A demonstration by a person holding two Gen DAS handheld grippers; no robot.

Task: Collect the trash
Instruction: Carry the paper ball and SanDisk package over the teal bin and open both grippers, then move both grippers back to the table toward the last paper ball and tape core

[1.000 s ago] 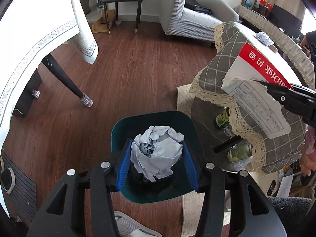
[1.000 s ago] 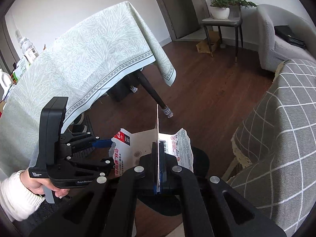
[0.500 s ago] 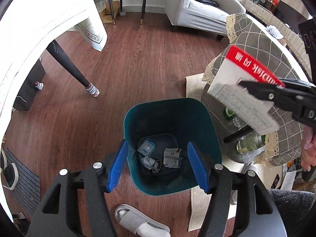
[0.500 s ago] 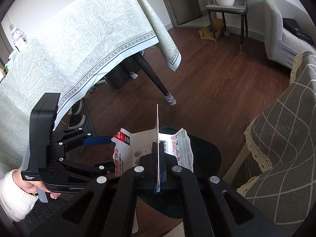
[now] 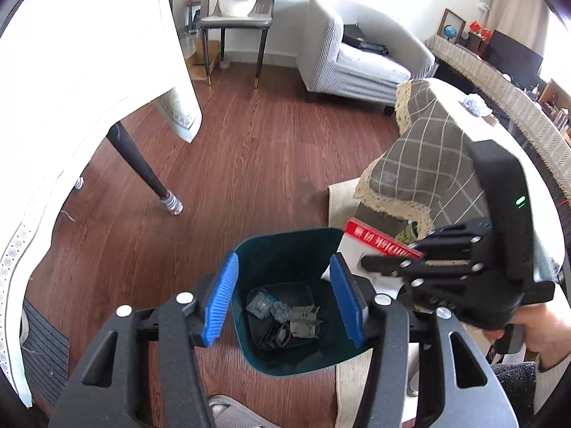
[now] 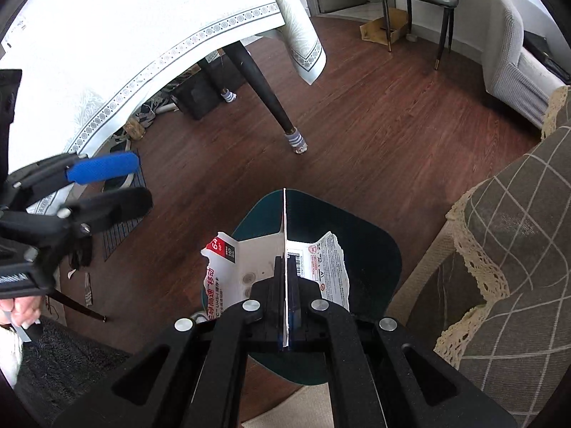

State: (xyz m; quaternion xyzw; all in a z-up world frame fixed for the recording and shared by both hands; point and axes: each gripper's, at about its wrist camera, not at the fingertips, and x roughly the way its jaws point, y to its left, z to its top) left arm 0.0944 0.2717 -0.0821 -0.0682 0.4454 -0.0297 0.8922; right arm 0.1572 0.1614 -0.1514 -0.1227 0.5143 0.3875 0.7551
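Wooden floor (image 5: 249,164) holds a teal bin (image 5: 246,342) containing scraps. Left tool (image 5: 282,299) hangs released above it; right tool (image 6: 285,285) clenches torn packaging (image 6: 232,271), undropped.

Black claw (image 5: 283,299) frames, blue ribbed pads (image 5: 219,303), silver screws, white sleeve (image 6: 9,356).

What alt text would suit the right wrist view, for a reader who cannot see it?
The right gripper is shut on a torn card package, held edge-up above a dark green bin on a wooden floor. The open left gripper is at the left, a covered table behind it.
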